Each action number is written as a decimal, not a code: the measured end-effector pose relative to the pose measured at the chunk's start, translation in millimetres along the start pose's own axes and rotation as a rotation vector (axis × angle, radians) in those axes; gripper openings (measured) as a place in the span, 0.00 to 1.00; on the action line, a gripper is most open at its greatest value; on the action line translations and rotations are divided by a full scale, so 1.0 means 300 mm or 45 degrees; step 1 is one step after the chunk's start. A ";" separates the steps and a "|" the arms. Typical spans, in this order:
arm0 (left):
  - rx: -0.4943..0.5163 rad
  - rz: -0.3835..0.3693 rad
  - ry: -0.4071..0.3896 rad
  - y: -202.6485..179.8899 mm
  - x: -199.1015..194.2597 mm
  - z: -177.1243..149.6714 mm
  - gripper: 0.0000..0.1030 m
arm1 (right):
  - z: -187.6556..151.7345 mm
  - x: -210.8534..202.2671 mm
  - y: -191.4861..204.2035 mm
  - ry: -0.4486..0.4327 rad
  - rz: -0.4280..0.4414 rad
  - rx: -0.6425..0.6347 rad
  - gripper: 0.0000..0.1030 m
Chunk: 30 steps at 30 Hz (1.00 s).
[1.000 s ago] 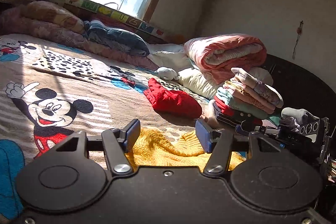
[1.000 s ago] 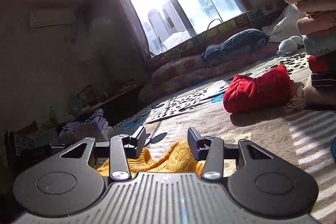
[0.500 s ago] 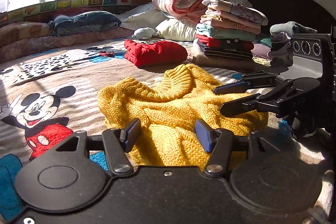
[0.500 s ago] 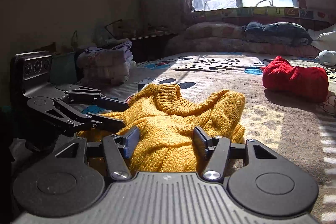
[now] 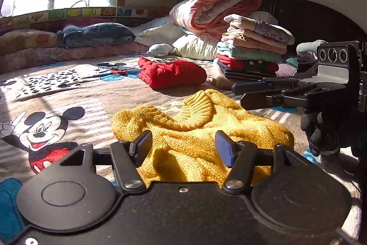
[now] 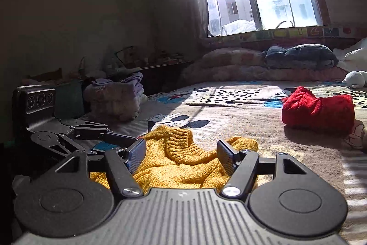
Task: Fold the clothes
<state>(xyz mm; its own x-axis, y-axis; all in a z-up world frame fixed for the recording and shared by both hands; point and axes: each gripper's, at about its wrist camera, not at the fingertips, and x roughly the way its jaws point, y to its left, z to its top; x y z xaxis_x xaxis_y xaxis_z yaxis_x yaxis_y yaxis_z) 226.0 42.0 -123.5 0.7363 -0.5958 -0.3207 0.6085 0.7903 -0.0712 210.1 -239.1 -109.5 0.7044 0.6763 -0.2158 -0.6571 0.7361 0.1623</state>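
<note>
A crumpled yellow knit sweater [image 5: 201,130] lies on the cartoon-print bedspread [image 5: 68,93], its ribbed collar up. My left gripper [image 5: 183,148] hovers open just before the sweater's near edge, nothing between its fingers. In the left wrist view my right gripper [image 5: 240,93] reaches in from the right, above the sweater's far side, held by a gloved hand [image 5: 321,128]. In the right wrist view my right gripper [image 6: 181,155] stands open over the sweater [image 6: 183,164], and the left gripper [image 6: 114,141] comes in from the left at the sweater's edge.
A folded red sweater [image 5: 172,72] lies further back on the bed. A stack of folded clothes [image 5: 252,52] and a rolled pink quilt [image 5: 215,6] sit at the back right. Pillows [image 5: 96,36] line the window side. More clothes [image 6: 114,95] are piled off the bed's left.
Both grippers have stayed open. Each wrist view has tilted slightly and drawn nearer the yellow sweater, which lies where it was half a second ago.
</note>
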 end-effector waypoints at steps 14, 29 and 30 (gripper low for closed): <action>-0.020 0.100 0.150 0.024 0.154 -0.048 0.58 | -0.091 0.139 -0.143 0.211 0.023 0.250 0.82; -0.215 0.065 0.035 0.093 0.108 -0.033 0.57 | -0.050 0.102 -0.020 0.109 -0.005 -0.033 0.77; -0.242 0.061 0.063 0.102 0.120 -0.037 0.57 | -0.063 0.118 -0.023 0.143 -0.028 -0.022 0.78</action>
<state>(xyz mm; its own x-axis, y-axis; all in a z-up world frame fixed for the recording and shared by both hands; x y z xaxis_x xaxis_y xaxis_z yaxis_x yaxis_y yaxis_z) 267.8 46.3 -147.7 0.7448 -0.5531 -0.3734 0.5032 0.8330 -0.2302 234.5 -220.6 -136.6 0.6846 0.6522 -0.3255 -0.6472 0.7493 0.1403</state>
